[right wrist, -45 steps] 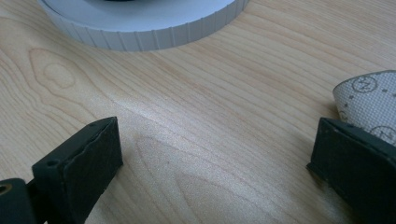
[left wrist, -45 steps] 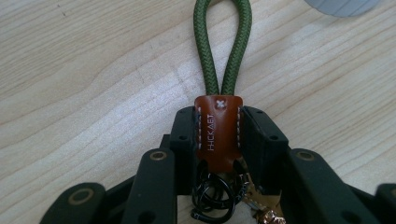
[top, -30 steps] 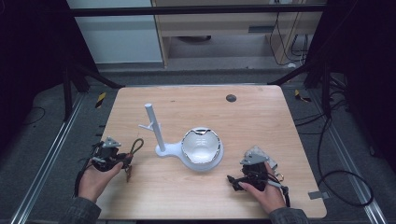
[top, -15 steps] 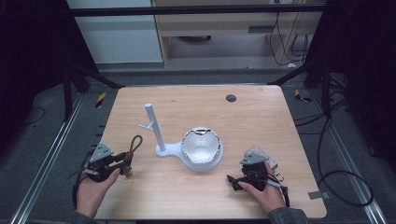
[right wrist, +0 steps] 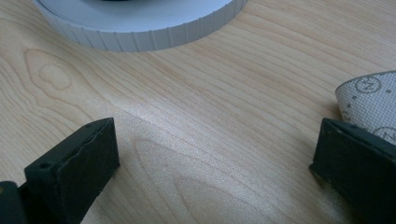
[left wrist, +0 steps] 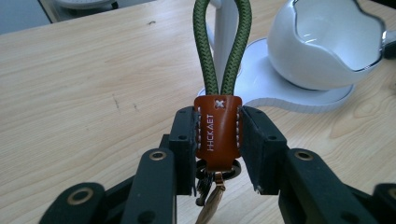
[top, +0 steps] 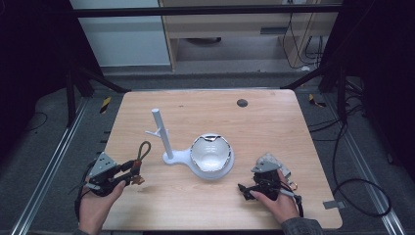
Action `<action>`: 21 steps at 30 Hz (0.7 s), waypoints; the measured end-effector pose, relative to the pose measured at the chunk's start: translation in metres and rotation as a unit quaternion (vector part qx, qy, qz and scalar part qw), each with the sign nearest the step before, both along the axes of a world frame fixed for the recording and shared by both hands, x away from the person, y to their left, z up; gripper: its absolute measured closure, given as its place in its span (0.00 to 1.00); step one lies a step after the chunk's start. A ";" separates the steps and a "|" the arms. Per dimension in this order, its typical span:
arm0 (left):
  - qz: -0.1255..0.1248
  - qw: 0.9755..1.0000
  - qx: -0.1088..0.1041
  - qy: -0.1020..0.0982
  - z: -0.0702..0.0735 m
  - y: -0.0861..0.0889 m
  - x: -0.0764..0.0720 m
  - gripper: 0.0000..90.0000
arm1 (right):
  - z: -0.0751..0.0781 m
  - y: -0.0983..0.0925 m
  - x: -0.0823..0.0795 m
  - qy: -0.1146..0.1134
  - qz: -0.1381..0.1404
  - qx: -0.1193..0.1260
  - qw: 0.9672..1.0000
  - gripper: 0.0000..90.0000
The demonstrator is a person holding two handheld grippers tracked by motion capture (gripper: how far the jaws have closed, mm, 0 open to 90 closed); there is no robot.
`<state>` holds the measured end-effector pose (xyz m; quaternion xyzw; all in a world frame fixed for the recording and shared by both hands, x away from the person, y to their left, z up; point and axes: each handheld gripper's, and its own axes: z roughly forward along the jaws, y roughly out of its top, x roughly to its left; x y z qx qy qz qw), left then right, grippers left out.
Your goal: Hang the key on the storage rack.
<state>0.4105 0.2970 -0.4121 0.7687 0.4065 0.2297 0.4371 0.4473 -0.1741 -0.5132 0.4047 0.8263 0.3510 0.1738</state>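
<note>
Left gripper [top: 128, 172] sits at the worktop's [top: 274, 127] near-left, left of the white stand [top: 169, 152]. Its fingers [left wrist: 184, 140] pinch the brown leather tab [left wrist: 217, 133] of a keychain strap; the green cord loop [top: 143, 151] runs straight out from the fingers, long axis pointing toward the stand's post. White bowl [top: 210, 152] rests on the stand's round base. Right gripper [top: 244, 188] lies right of the stand, fingers [right wrist: 74, 168] spread wide, holding nothing, low over the wood.
</note>
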 end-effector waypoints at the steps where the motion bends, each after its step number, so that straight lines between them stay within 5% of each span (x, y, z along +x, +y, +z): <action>1: -0.004 1.000 -0.004 -0.004 0.002 -0.002 -0.003 0.73 | 0.000 0.000 0.000 0.000 0.000 0.000 1.000 0.00; 21: -0.026 0.999 -0.023 -0.040 0.015 -0.019 -0.015 0.73 | 0.000 0.000 0.000 0.000 0.000 0.001 1.000 0.00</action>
